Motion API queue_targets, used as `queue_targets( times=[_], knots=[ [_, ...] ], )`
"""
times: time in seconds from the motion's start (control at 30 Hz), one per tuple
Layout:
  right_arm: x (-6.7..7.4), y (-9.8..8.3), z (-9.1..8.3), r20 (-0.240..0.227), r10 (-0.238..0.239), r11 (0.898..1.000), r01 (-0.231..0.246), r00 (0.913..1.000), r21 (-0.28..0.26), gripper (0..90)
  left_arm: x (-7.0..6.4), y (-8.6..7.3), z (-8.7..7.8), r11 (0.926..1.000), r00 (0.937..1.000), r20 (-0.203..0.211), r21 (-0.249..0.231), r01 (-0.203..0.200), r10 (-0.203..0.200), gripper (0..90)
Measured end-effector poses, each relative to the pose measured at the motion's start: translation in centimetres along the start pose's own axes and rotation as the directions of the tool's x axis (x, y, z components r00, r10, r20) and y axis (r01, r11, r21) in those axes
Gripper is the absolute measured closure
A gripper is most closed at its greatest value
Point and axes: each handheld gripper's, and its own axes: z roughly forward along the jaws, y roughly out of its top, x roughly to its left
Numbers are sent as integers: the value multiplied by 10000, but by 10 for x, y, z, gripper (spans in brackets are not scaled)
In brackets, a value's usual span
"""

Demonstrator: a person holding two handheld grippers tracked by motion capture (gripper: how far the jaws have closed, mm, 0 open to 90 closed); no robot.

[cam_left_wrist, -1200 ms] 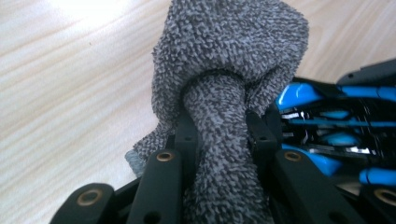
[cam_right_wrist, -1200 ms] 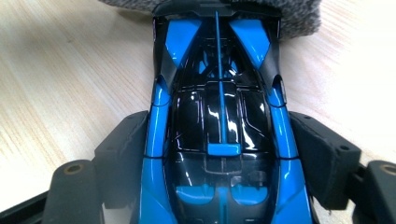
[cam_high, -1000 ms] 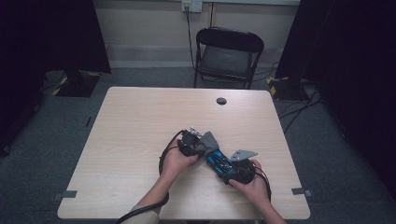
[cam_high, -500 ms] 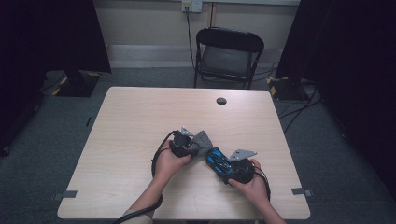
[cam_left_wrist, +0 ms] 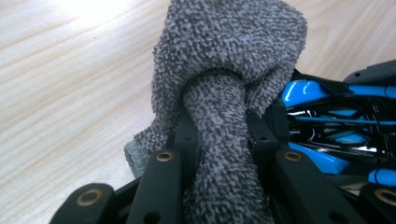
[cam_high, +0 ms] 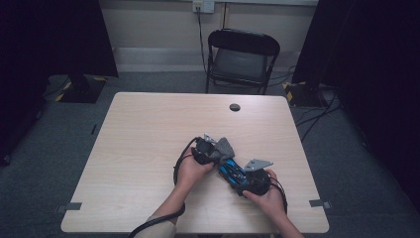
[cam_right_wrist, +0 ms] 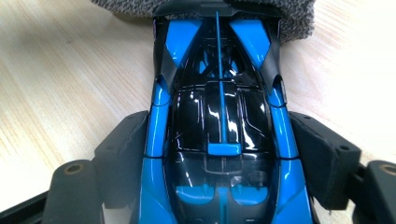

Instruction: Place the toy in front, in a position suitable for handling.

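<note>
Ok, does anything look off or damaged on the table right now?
Nothing stands out. The left hand-held gripper is pinching a grey cloth against the blue and black toy car, which the right hand-held gripper clamps by its sides. The car looks glossy and intact.

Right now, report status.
Left gripper shut on grey cloth. Right gripper shut on blue toy car. Cloth at the car's end. Nothing blocking.

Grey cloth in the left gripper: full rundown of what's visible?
The grey cloth looks like nubbly terry, mottled light and dark. The left gripper is shut on a bunched neck of it; the rest balloons above the jaws. It hangs over the wooden table, pressed against one end of the blue-and-black toy car.
</note>
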Motion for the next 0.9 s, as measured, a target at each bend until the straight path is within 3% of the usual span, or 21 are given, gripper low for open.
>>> queue_targets(
  times=[0.2,0.43,0.6,0.9],
  knots=[
    [0,0,0,12,16,10000,-16,10000,0,249,3,-7,-14,9994,9997,-24,251,-250,251,721],
    [0,1,1,20,28,10000,-28,10000,-13,249,9,-26,-30,9995,9997,186,250,-169,165,721],
    [0,1,1,36,33,10000,-32,10000,-9,249,11,-35,-40,9990,9995,29,328,-318,317,722],
    [1,1,1,96,68,10000,-68,9999,-5,249,21,-47,-63,9998,9998,-112,40,-190,191,722]
  ],
)
